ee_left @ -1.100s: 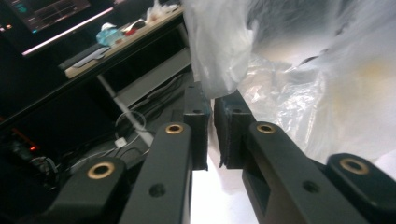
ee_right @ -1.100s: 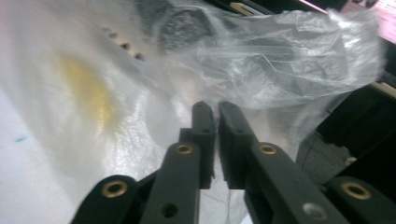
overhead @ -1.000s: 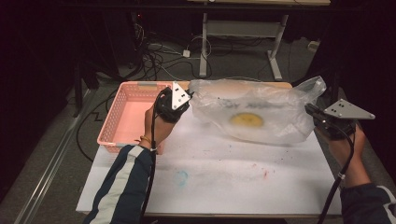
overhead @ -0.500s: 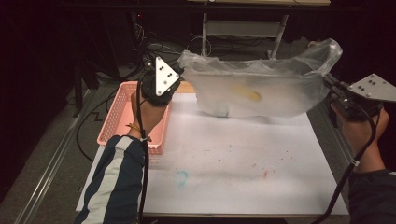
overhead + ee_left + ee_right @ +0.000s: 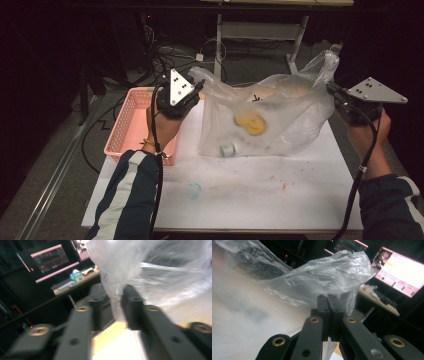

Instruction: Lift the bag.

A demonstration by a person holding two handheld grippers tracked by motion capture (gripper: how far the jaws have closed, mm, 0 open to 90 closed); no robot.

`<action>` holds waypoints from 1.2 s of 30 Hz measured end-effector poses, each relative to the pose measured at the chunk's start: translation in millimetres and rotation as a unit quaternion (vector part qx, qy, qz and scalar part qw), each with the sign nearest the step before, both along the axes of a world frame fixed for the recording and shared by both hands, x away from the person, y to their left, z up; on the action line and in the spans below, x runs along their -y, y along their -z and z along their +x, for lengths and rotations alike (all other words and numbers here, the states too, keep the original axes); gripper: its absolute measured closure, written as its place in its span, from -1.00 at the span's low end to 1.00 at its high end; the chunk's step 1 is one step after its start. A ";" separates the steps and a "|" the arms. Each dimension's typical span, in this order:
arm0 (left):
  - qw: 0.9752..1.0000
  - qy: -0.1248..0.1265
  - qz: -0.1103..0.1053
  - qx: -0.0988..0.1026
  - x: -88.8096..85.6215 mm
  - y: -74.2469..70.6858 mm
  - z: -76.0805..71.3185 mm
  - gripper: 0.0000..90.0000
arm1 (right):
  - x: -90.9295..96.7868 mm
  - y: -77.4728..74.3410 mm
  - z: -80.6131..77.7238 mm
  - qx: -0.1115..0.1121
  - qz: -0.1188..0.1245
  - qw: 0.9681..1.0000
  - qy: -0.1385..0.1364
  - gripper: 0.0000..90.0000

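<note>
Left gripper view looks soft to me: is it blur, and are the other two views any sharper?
Left gripper view: motion-blurred, jaws and bag smeared, bright patch low down. Right gripper view: jaws sharp, bag crisp near them, washed-out white at left. High view: room dark, table lit, bag's lower edge and cap slightly blurred.

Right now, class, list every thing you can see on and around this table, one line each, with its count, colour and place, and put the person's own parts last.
Clear plastic bag: one, see-through, held up over the table's middle.
Round yellow object: one, yellow, inside the bag.
Small pale cup-like item: one, whitish-green, at the bag's bottom.
Pink plastic mesh basket: one, pink, table's left edge.
White table top: one, white with coloured smudges.
Small teal blob: one, teal, on the table's near left.
Left tongs: one, black; jaws just opening, bag edge between them.
Right tongs: one, black, shut on the bag's corner.
</note>
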State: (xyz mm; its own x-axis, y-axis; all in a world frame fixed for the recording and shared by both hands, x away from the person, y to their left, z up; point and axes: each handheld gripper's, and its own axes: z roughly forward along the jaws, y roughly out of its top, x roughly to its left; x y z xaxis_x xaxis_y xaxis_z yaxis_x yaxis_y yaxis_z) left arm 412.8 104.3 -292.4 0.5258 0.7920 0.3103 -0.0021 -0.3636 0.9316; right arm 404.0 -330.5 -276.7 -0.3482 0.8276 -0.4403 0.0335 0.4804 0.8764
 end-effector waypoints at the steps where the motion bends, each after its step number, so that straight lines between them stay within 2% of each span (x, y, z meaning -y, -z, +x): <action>1: 1.000 0.003 -0.004 -0.006 -0.9 4.2 1.9 0.33 | -0.5 3.0 3.7 -0.002 -0.002 1.000 0.005 1.00; 4: 0.999 -0.009 -0.030 -0.017 -4.1 16.3 6.2 0.03 | 0.5 12.7 14.3 -0.011 0.013 1.000 0.019 1.00; 5: 0.999 -0.012 -0.036 -0.021 -5.0 21.3 7.5 0.01 | 1.2 15.7 17.4 -0.014 0.021 0.999 0.022 1.00; 7: 0.999 -0.020 -0.039 -0.027 -4.1 28.6 9.1 -0.20 | 3.2 21.8 24.2 -0.019 0.045 0.998 0.034 0.67; 9: 0.999 -0.020 -0.040 -0.028 -2.7 34.0 9.3 -0.21 | 5.3 27.1 28.4 -0.019 0.069 0.997 0.043 0.32; 11: 0.998 -0.017 -0.048 -0.035 -0.8 39.5 9.9 -0.22 | 6.7 32.3 29.3 -0.016 0.083 0.995 0.054 0.09; 12: 0.998 -0.019 -0.048 -0.035 0.3 41.4 10.0 -0.28 | 7.6 34.9 29.2 -0.020 0.090 0.995 0.046 -0.01; 14: 0.997 -0.017 -0.059 -0.041 3.1 48.8 10.7 -0.30 | 7.8 39.9 26.7 -0.019 0.105 0.993 0.044 -0.15; 15: 0.997 -0.020 -0.061 -0.042 4.4 51.3 11.0 -0.31 | 7.5 43.9 24.0 -0.019 0.116 0.993 0.033 -0.20; 16: 0.997 -0.023 -0.064 -0.035 5.9 54.9 12.3 -0.31 | 6.6 46.0 21.6 -0.014 0.119 0.992 0.034 -0.26; 19: 0.996 -0.020 -0.080 -0.040 11.5 63.6 12.8 -0.38 | 4.1 52.5 12.7 0.018 0.138 0.990 0.030 -0.35; 21: 0.996 -0.014 -0.085 -0.039 15.5 68.8 11.3 -0.38 | 2.6 55.8 9.5 0.023 0.136 0.990 0.031 -0.43; 22: 0.996 -0.015 -0.084 -0.037 17.3 70.7 10.4 -0.37 | 2.7 57.8 5.9 0.034 0.135 0.990 0.031 -0.42; 23: 0.996 -0.025 -0.076 -0.027 20.4 73.6 8.7 -0.38 | 3.5 58.4 4.2 0.040 0.132 0.990 0.029 -0.42; 25: 0.996 -0.021 -0.078 -0.029 22.6 76.5 7.6 -0.37 | 5.4 58.7 -1.1 0.048 0.133 0.990 0.030 -0.43; 27: 0.997 -0.027 -0.072 -0.029 23.5 77.7 6.8 -0.38 | 6.4 59.1 -6.6 0.043 0.129 0.990 0.022 -0.43; 28: 0.996 -0.023 -0.076 -0.029 21.9 76.9 5.5 -0.38 | 5.4 60.0 -10.7 0.039 0.117 0.992 0.026 -0.43; 30: 0.996 -0.020 -0.087 -0.024 15.8 71.7 2.0 -0.41 | 4.9 62.2 -20.0 0.042 0.097 0.994 0.014 -0.44; 33: 0.996 -0.021 -0.090 -0.010 5.4 60.2 -4.7 -0.46 | 10.5 57.3 -33.4 0.049 0.101 0.994 0.004 -0.44; 35: 0.996 -0.026 -0.087 -0.005 0.4 53.1 -7.7 -0.46 | 16.6 48.6 -41.8 0.060 0.105 0.993 0.000 -0.46; 36: 0.996 -0.026 -0.084 -0.004 -2.2 50.1 -9.6 -0.46 | 20.2 43.4 -46.5 0.058 0.110 0.992 -0.002 -0.49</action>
State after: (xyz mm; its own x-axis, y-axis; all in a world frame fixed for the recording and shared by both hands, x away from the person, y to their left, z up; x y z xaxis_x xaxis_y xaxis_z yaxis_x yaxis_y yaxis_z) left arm 403.2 106.5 -342.6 0.4844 0.8587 0.1676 0.0202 -0.2024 0.9791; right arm 357.5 -350.7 -320.1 -0.3087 0.9068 -0.2869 -0.0745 0.2776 0.9578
